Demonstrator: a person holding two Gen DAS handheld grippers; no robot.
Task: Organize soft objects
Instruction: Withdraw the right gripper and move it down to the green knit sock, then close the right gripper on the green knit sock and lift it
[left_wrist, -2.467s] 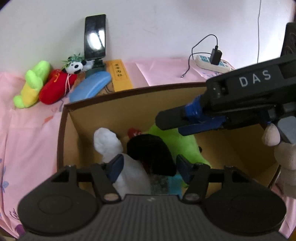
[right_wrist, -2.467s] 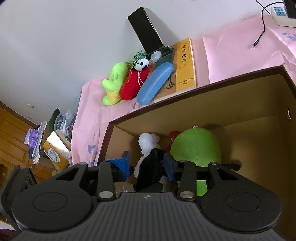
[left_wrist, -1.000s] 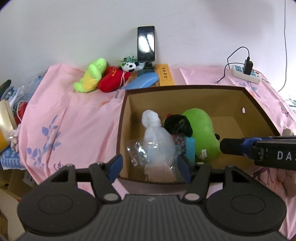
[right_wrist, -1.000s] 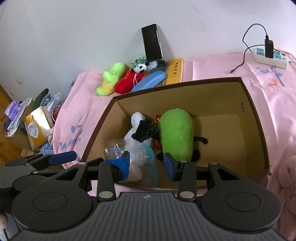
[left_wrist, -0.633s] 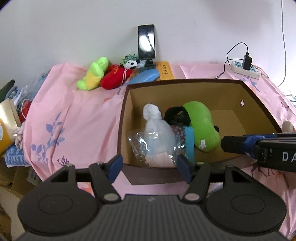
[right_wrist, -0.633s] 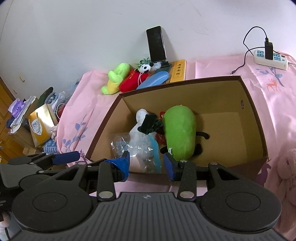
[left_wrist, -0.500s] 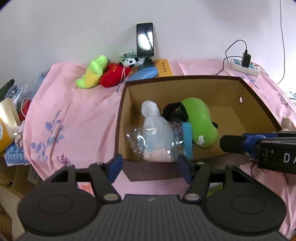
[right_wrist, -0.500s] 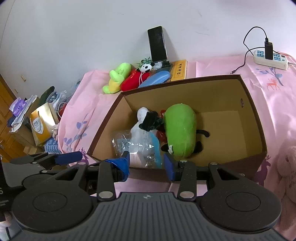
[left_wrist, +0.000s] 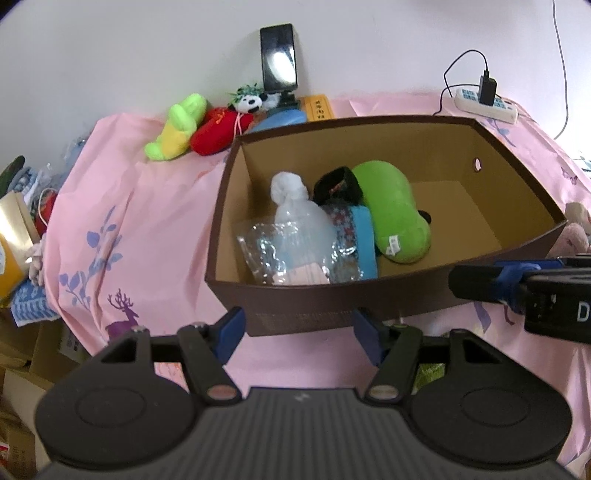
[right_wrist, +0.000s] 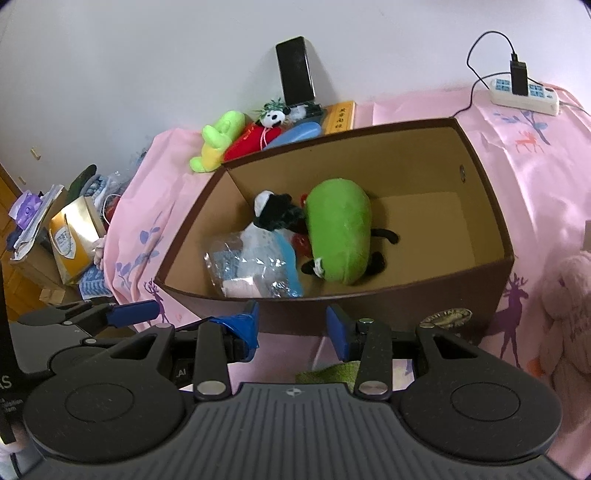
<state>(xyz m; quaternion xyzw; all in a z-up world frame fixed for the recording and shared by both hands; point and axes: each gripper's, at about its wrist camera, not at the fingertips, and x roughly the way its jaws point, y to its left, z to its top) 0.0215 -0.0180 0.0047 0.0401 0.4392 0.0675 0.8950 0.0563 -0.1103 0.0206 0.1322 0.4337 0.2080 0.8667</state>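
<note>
A brown cardboard box (left_wrist: 413, 299) (right_wrist: 406, 310) stands on the pink cloth. Inside lie a big green plush (left_wrist: 391, 218) (right_wrist: 338, 236), a black soft toy (left_wrist: 336, 186) (right_wrist: 279, 214), a white plush in a clear bag (left_wrist: 295, 236) (right_wrist: 255, 266) and a blue patterned piece (left_wrist: 360, 240). Behind the box rest a lime-yellow plush (left_wrist: 175, 129) (right_wrist: 218, 138), a red plush (left_wrist: 218, 129) (right_wrist: 249, 140) and a small panda (left_wrist: 249, 101) (right_wrist: 273, 118). My left gripper (left_wrist: 297, 332) and right gripper (right_wrist: 291, 325) are both open and empty, hovering before the box's near wall.
A phone (left_wrist: 279, 59) leans on the wall beside a yellow book (left_wrist: 319, 107) and a blue case (left_wrist: 284, 120). A power strip (right_wrist: 524, 94) lies at the back right. A pink plush (right_wrist: 569, 295) sits right of the box. Bags and boxes (right_wrist: 70, 236) crowd the floor at left.
Both grippers have drawn back out of the box and sunk lower, leaving the black toy inside. The box's near wall now fills the space ahead of the fingers.
</note>
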